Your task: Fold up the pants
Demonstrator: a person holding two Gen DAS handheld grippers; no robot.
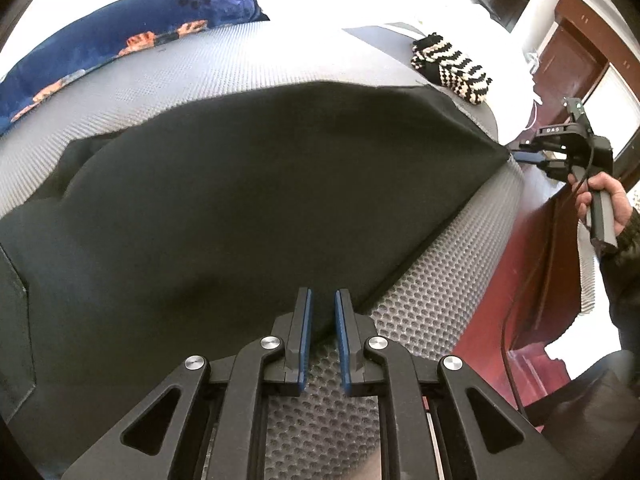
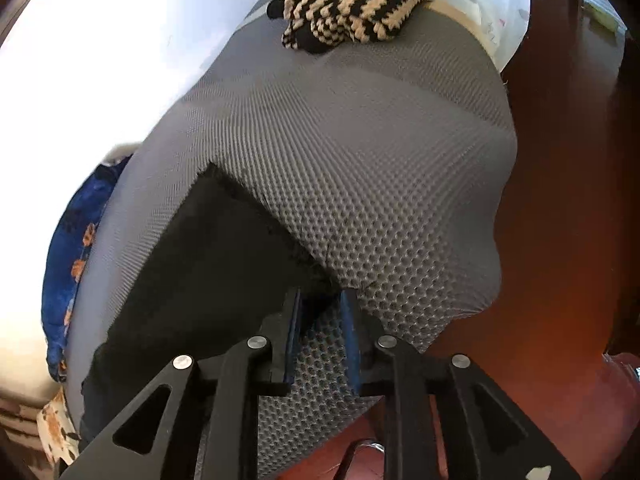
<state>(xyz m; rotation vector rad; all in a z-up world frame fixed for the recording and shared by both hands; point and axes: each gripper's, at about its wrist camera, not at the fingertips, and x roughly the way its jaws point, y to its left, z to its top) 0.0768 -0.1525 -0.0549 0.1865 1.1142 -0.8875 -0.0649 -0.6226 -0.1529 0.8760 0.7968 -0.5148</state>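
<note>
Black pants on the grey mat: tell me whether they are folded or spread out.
Spread out. The black pants lie as one broad, mostly flat sheet across the grey mat. Whether a layer is doubled underneath, cannot tell.

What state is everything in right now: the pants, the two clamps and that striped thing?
pants: spread out on the grey mat
left gripper: shut on the pants' edge
right gripper: open, pants corner between its fingers
striped knit: bunched up on the mat
</note>
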